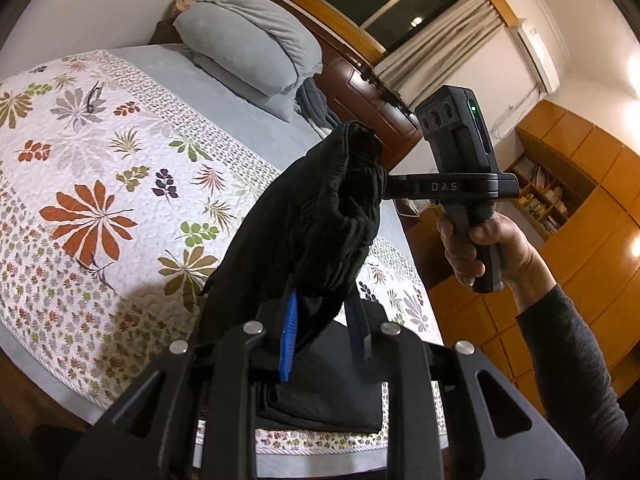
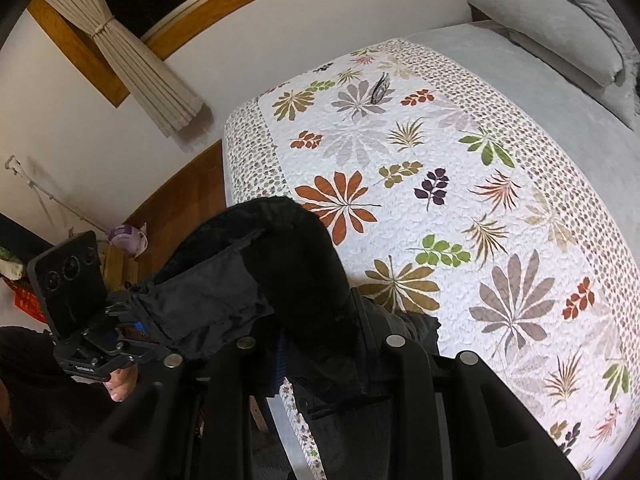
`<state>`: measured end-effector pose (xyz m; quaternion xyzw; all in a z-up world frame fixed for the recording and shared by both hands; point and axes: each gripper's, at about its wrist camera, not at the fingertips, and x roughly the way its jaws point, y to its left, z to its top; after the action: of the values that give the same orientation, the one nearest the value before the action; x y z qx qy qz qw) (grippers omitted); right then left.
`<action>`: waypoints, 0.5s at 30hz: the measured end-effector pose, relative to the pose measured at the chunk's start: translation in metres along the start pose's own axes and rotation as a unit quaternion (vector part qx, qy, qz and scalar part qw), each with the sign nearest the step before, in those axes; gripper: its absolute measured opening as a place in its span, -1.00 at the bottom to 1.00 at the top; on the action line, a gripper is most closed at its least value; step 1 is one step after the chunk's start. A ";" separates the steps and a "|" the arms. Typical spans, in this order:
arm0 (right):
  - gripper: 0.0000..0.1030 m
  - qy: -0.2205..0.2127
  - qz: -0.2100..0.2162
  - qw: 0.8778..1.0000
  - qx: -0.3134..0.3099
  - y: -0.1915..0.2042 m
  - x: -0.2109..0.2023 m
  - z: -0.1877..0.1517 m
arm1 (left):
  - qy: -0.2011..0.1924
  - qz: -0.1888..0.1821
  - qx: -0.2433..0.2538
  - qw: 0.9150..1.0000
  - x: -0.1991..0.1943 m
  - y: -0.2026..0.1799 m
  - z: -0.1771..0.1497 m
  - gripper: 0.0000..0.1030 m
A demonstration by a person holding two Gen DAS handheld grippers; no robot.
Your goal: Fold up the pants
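Note:
The black pants hang bunched in the air above the bed, stretched between my two grippers. My left gripper is shut on one end of the cloth, its blue pad showing beside it. My right gripper is shut on the other end, held up to the right. In the right wrist view the pants drape over my right gripper, and my left gripper grips their far end at the left. A folded part of the dark cloth lies on the bed edge below.
The bed carries a white quilt with leaf prints and a grey sheet. Grey pillows are stacked at the headboard. A window with curtains and wooden cabinets stand beyond. The wooden floor lies beside the bed.

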<state>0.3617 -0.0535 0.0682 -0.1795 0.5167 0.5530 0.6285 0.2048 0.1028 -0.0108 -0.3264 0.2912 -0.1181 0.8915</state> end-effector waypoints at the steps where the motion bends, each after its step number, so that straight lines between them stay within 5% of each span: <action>1: -0.47 -0.002 0.000 1.000 0.003 -0.003 -0.002 -0.004 | 0.003 -0.001 0.003 1.000 0.002 -0.003 -0.001 -0.60; 15: -0.47 -0.027 -0.002 0.999 0.033 -0.034 -0.029 -0.059 | 0.032 0.001 0.053 0.998 0.034 -0.051 -0.020 -0.60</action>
<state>0.3697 -0.1267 0.0576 -0.1445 0.5171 0.5389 0.6491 0.2187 0.0400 -0.0050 -0.2742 0.3130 -0.1432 0.8980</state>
